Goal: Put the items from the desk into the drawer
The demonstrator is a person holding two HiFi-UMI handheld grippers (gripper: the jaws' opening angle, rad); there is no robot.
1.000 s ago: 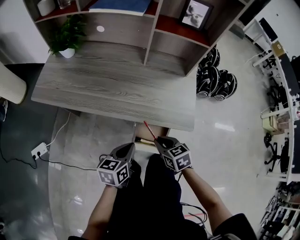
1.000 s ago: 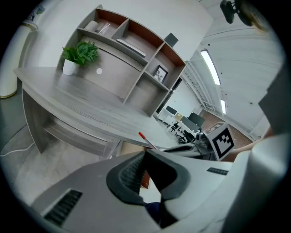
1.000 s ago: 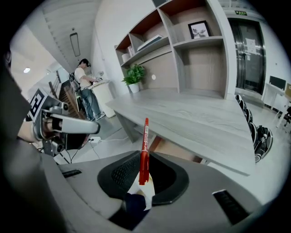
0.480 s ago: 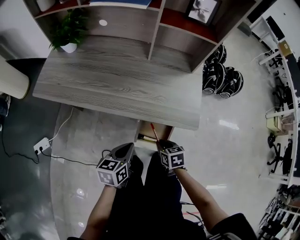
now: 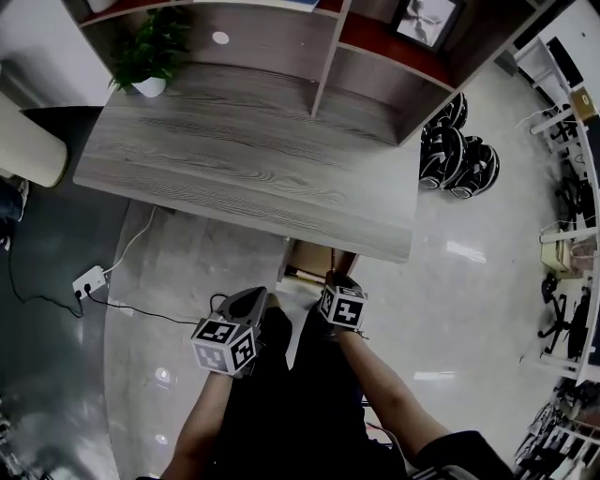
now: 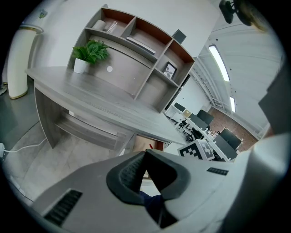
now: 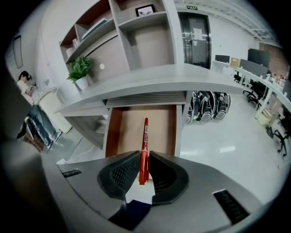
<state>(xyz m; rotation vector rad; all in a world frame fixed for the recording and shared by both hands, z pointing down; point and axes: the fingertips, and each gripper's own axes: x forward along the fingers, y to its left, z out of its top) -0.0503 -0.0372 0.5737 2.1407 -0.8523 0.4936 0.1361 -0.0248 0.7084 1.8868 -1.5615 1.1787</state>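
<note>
From the remote station I see my right gripper (image 7: 144, 154) clamped on a slim red plastic pen (image 7: 145, 136). Its jaws pinch the barrel near the rear end, so most of the pen sticks out ahead. The pen hangs in the air above the open brown wooden drawer (image 7: 112, 132), pointing toward the drawer's back. I cannot tell whether its tip touches the drawer floor. I judge the pen light, stiff and smooth. Held this far back it could swivel between the pads, and once let go it would likely roll, so a hold nearer mid-barrel would be steadier. My left gripper (image 6: 145, 152) is closed with nothing in it. In the head view it sits low and to the left, just beside the right gripper (image 5: 333, 279). The drawer (image 5: 305, 258) juts out from under the front edge of the grey wood-grain desk (image 5: 234, 169), and that overhanging edge, along with the drawer's side walls, is what the pen must stay clear of. At the back of the desk stand a green potted plant in a white pot (image 5: 150, 56) and a wooden shelf unit (image 5: 319, 84) holding a framed picture (image 5: 429, 17). On the floor, well apart from the drawer, lie a white power strip (image 5: 89, 279) to the left and a cluster of black wheels (image 5: 459, 155) to the right.
</note>
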